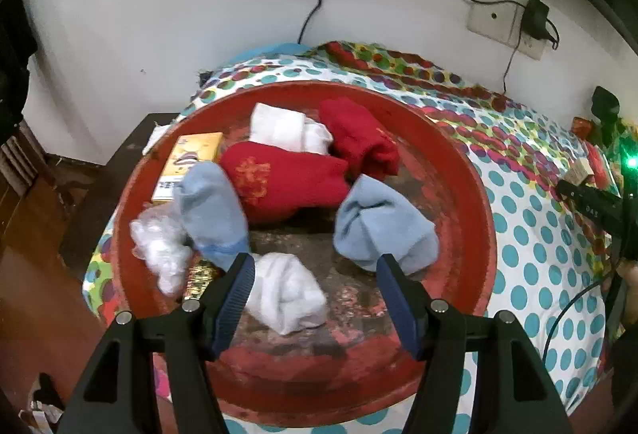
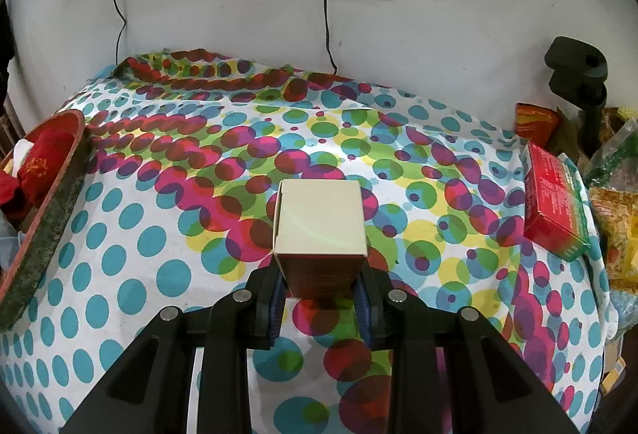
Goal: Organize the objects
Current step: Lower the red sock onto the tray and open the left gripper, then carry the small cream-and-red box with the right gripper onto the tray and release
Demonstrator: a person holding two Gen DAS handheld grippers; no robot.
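Now right gripper (image 2: pixel 321 292) jaws pinch small box (image 2: pixel 321 230) above dotted cloth (image 2: pixel 131 254). Left gripper (image 1: pixel 315 274) jaws spread wide over red tray (image 1: pixel 470 195) of socks, right of tray's white sock (image 1: pixel 287 290).

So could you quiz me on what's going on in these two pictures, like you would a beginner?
1. True or false: the right gripper is clamped on a small box.
2. How many red socks lie in the red tray? A) one B) two C) four
3. Fill in: the left gripper hangs over the tray with its jaws ____.

Key:
1. True; the pads press on the box's sides.
2. B: one red sock and another behind it.
3. Open, with nothing between them.
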